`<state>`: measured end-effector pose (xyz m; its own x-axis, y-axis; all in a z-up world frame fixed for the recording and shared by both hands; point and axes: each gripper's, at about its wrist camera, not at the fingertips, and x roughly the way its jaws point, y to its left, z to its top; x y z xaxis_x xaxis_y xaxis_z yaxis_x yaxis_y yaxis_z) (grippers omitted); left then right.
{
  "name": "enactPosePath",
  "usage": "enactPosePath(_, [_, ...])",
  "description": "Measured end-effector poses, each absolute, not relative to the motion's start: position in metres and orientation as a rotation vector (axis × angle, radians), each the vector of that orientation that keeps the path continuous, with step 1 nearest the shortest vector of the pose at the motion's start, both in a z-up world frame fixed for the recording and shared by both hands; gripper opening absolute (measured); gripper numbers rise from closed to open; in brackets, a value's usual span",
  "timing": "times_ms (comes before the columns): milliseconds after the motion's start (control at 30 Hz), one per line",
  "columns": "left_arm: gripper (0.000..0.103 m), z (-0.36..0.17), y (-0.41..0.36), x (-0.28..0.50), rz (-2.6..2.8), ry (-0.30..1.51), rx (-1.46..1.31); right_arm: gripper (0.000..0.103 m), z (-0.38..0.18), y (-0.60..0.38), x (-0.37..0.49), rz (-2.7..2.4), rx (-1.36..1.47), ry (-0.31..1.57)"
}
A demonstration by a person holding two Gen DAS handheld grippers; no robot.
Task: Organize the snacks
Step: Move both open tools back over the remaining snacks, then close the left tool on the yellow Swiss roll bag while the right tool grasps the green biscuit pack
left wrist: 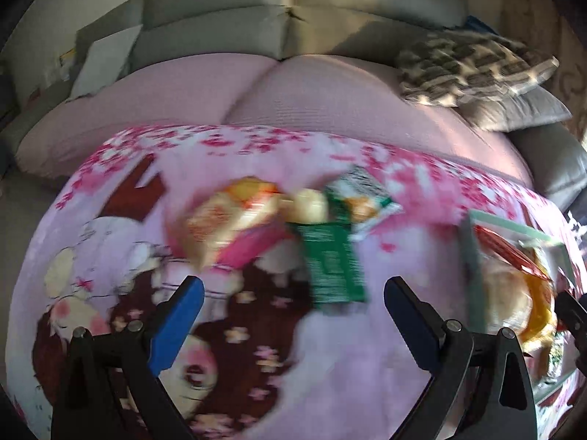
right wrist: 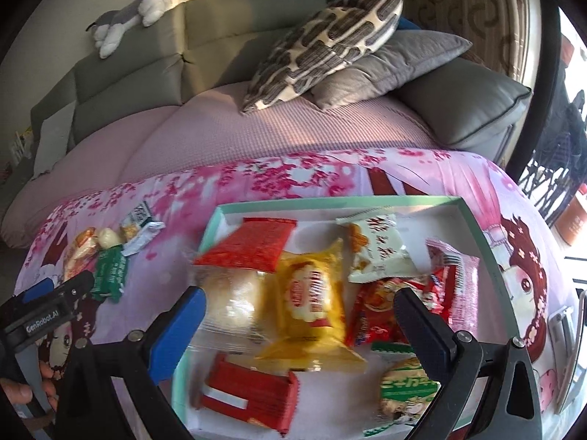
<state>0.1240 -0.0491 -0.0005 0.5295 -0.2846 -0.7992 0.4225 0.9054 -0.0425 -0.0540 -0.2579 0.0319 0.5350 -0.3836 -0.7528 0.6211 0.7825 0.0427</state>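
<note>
Both grippers hang spread and empty. Ahead of the left gripper (left wrist: 293,304), a few snacks (left wrist: 279,223) lie loose on the blanket (left wrist: 110,198). Under the right gripper (right wrist: 299,315), the tray (right wrist: 330,203) holds most packets, so the job looks largely done.
</note>
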Motion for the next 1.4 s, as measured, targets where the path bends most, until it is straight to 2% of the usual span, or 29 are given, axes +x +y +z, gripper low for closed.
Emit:
enactPosePath(333, [0.099,-0.004,0.013,0.162,-0.307,0.945,0.061,0.103,0.041,-0.201,-0.003,-0.463,0.248,0.783])
enactPosePath(900, [0.098,-0.015,-0.009,0.207,-0.456,0.938,0.208,0.102,-0.009,-0.140,0.093,-0.304,0.176,0.854])
enactPosePath(1000, [0.092,-0.025,-0.016,0.218,-0.528,0.984,0.179,0.093,-0.021,-0.136,0.104,-0.290,0.187,0.879])
enactPosePath(1067, [0.078,-0.033,-0.020,0.222,-0.553,1.019,0.165,0.090,-0.026,-0.134,0.110,-0.287,0.187,0.892])
enactPosePath(1200, [0.075,-0.040,-0.025,0.227,-0.559,1.024,0.179,0.079,-0.035,-0.132,0.119,-0.290,0.186,0.913])
enactPosePath(1267, [0.070,-0.041,-0.025,0.228,-0.563,1.026,0.170,0.072,-0.038,-0.131,0.122,-0.288,0.192,0.923])
enactPosePath(1400, [0.064,-0.041,-0.025,0.230,-0.567,1.030,0.164,0.055,-0.041,-0.131,0.124,-0.258,0.214,0.931])
